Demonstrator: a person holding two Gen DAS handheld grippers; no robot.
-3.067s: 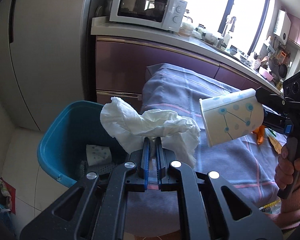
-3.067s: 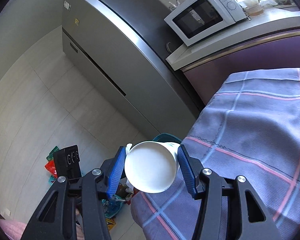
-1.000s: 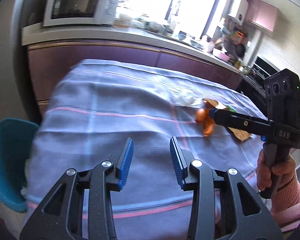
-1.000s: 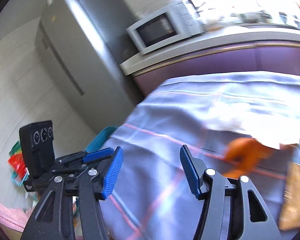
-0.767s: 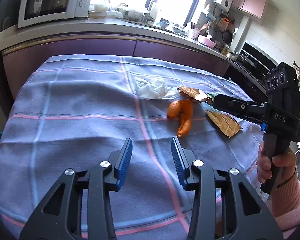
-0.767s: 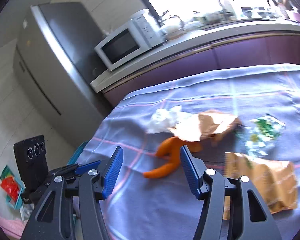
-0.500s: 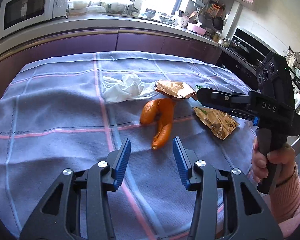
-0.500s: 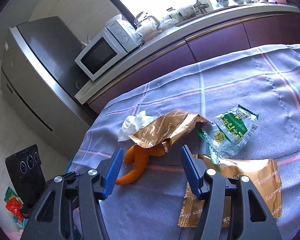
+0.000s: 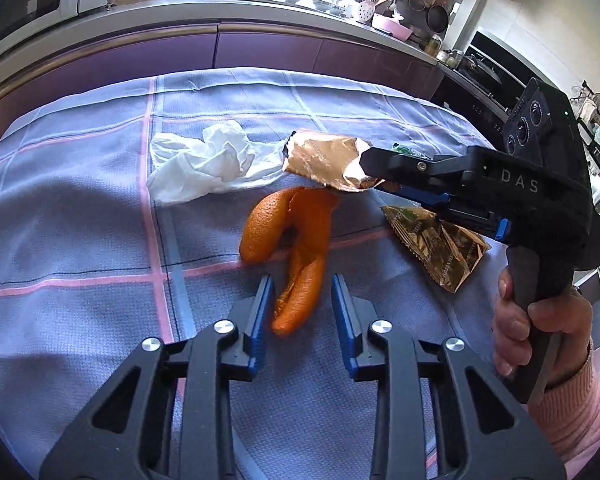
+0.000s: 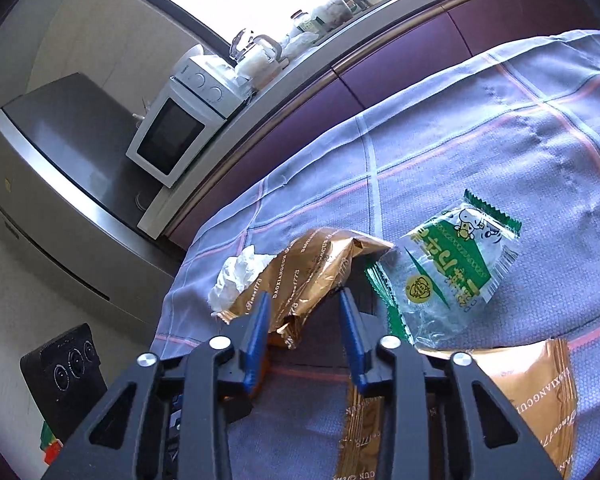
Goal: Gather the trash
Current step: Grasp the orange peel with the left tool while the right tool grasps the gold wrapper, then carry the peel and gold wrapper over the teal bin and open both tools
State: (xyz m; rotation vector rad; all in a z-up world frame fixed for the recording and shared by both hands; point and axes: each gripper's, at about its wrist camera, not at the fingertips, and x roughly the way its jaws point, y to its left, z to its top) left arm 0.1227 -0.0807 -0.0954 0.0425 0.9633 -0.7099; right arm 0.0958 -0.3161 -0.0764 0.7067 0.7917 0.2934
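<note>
the left gripper hangs low over the table, which is covered by a blue checked cloth. its blue fingers have just been closing and now stand a narrow way apart, one on each side of the lower tip of an orange peel. the peel lies on the cloth between them; a thin gap seems to remain on either side, so the pads do not look to be pressing it yet, though the angle makes this hard to judge. the right gripper has also just been closing, its jaws drawn in around the near edge of a crumpled gold wrapper. in the left wrist view that gripper reaches in from the right, held by a hand in a pink sleeve, and its black tip sits against the end of the same gold wrapper, which looks lifted a little off the cloth; whether the pads truly pinch it i cannot tell. just beyond the wrapper lies a crumpled white tissue, touching it. to the right of the wrapper rests a clear and green snack packet, and nearer the camera a second, flat gold wrapper lies beside the right gripper's fingers. the peel sits between the tissue and that flat wrapper.
</note>
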